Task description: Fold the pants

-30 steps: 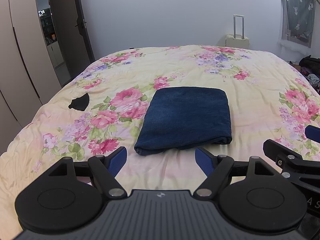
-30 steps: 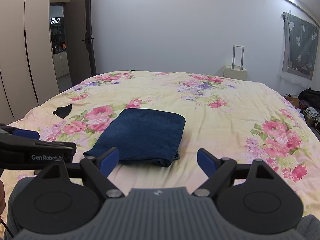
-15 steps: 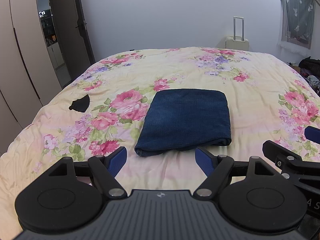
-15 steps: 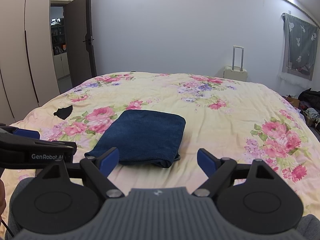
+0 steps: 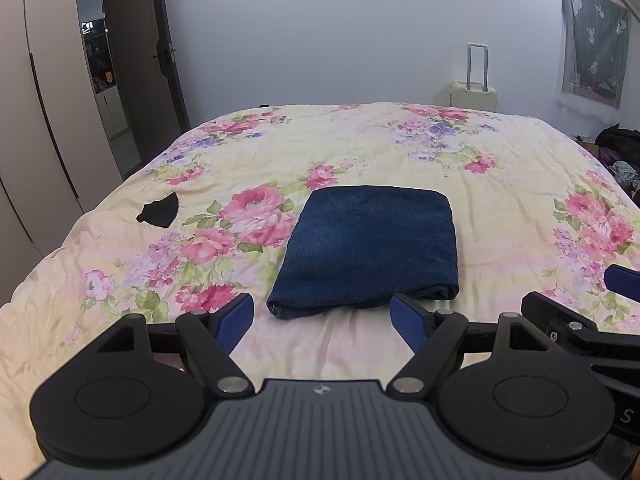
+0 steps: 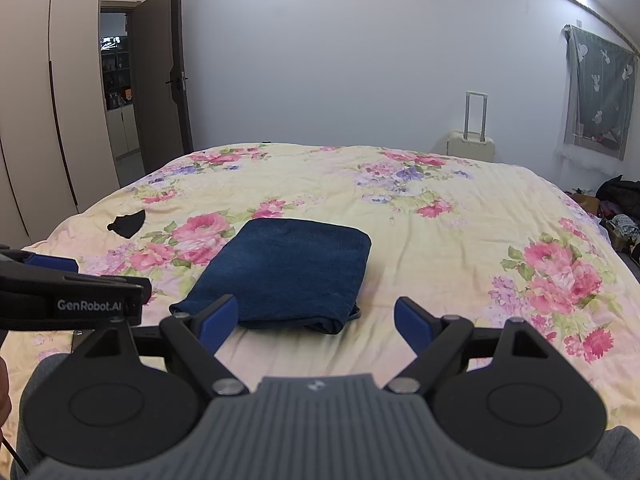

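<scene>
While lying folded into a neat rectangle, dark blue denim pants [image 5: 370,246] rest flat on the floral bedspread [image 5: 500,184] near the bed's near edge, slightly left of centre in the right wrist view [image 6: 286,270]; layered folded edge facing the cameras; left tool [image 5: 322,318] held just short of that edge, blue-padded fingers [image 5: 236,320] spread wide apart, nothing between them, not touching the fabric; right tool [image 6: 316,320] likewise spread apart and holding nothing, to the right of the left one, its left pad [image 6: 218,322] overlapping the pants' near corner in view, contact not discernible; small black scrap of cloth [image 5: 158,212] well apart to the left on the bedspread; cream suitcase [image 5: 474,94] with raised handle beyond the bed against the wall; dark door [image 6: 158,92] ajar at far left.
</scene>
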The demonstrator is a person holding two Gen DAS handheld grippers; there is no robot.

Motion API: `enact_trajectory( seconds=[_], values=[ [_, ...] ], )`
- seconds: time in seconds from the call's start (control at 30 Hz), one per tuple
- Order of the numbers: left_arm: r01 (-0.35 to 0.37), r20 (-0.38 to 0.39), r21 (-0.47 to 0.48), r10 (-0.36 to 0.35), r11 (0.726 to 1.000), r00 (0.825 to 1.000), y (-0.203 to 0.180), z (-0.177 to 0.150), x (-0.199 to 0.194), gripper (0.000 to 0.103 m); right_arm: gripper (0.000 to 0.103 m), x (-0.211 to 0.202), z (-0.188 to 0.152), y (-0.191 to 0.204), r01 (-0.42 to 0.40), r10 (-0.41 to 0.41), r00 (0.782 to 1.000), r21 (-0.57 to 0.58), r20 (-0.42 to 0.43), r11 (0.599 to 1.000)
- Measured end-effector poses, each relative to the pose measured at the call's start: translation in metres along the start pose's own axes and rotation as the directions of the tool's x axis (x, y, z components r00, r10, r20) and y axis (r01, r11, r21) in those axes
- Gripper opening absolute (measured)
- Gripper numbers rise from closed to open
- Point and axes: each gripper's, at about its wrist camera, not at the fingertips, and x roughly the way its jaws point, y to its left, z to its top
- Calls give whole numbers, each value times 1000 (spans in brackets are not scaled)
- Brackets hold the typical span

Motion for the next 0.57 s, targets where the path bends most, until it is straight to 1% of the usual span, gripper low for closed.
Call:
enact_trajectory(
  seconds=[0.43, 0.57],
  values=[
    [7, 18, -10, -7, 1000, 1000, -4, 2, -2, 91, 82, -1, 0, 1, 2, -2, 1000, 3, 1, 1000],
    [12, 33, -11, -11, 1000, 999, -3, 1, -6, 91, 82, -1, 0, 1, 2, -2, 1000, 4, 0, 1000]
  ],
)
